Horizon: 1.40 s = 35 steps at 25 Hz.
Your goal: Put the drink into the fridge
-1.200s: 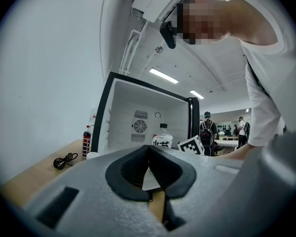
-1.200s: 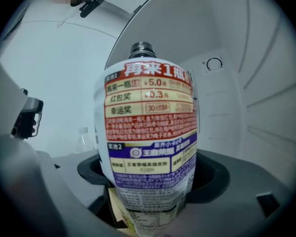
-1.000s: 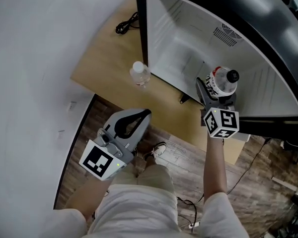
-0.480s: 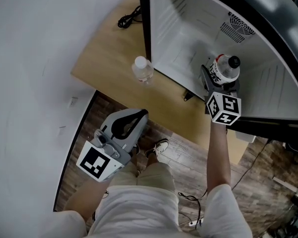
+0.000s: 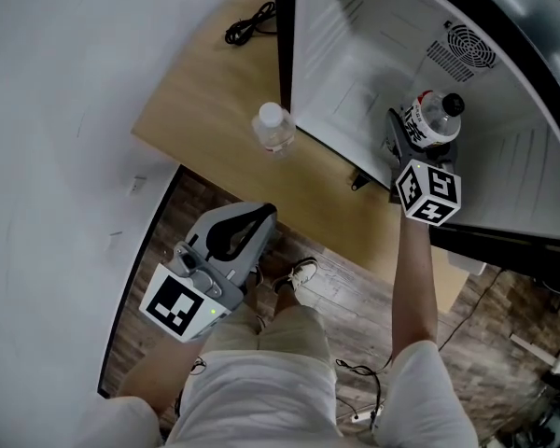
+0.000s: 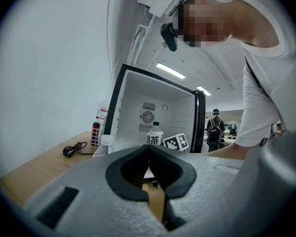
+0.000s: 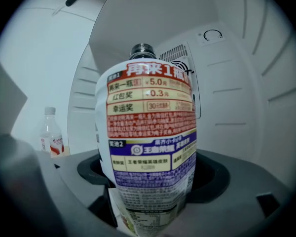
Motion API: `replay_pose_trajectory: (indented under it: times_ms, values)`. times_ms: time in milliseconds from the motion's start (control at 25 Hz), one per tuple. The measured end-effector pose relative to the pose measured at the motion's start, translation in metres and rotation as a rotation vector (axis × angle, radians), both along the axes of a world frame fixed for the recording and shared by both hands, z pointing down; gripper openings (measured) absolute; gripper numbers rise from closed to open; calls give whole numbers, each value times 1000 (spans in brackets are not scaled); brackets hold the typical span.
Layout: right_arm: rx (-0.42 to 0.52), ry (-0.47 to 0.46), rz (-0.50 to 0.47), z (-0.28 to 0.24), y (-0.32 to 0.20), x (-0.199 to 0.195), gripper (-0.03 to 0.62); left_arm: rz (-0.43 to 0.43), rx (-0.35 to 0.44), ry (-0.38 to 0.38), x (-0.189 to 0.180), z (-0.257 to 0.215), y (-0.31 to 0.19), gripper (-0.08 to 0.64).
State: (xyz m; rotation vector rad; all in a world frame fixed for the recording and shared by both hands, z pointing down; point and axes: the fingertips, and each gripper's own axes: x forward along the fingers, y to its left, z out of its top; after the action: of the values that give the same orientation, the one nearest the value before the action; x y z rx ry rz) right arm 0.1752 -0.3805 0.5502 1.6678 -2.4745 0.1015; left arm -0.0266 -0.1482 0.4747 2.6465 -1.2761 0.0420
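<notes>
The drink bottle (image 5: 434, 119), with a black cap and a white, red and purple label, stands upright inside the open fridge (image 5: 355, 63). My right gripper (image 5: 418, 149) is shut on its lower body, and its marker cube sits just outside the fridge mouth. In the right gripper view the drink bottle (image 7: 150, 142) fills the middle, with the fridge's white back wall and fan grille behind it. My left gripper (image 5: 261, 217) hangs low over the wooden floor with its jaws shut and empty. In the left gripper view, beyond my left gripper (image 6: 148, 154), the drink bottle (image 6: 156, 135) shows in the fridge.
A small clear water bottle (image 5: 273, 127) stands on the wooden table (image 5: 205, 110) just left of the fridge's front edge. A black cable (image 5: 250, 26) lies coiled at the table's far end. A red and white container (image 6: 95, 132) stands beside the fridge. The white wall runs along the left.
My right gripper has carried the drink bottle further into the fridge. The left gripper has hardly moved.
</notes>
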Motion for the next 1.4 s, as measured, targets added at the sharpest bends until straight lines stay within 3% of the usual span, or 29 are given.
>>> replay_pose_trajectory:
  times_ms: [520,880,1400]
  values:
    - [20,-71,12,0,-15,1,430,-12,-14,15,-4,10,-1,14]
    - [53,-36,32,3,-15,1,428,-15,-9,37,0,12,-3,14]
    - [-52,-24,76,28,-13,7,444,-4,7,39,0,6,-7,14]
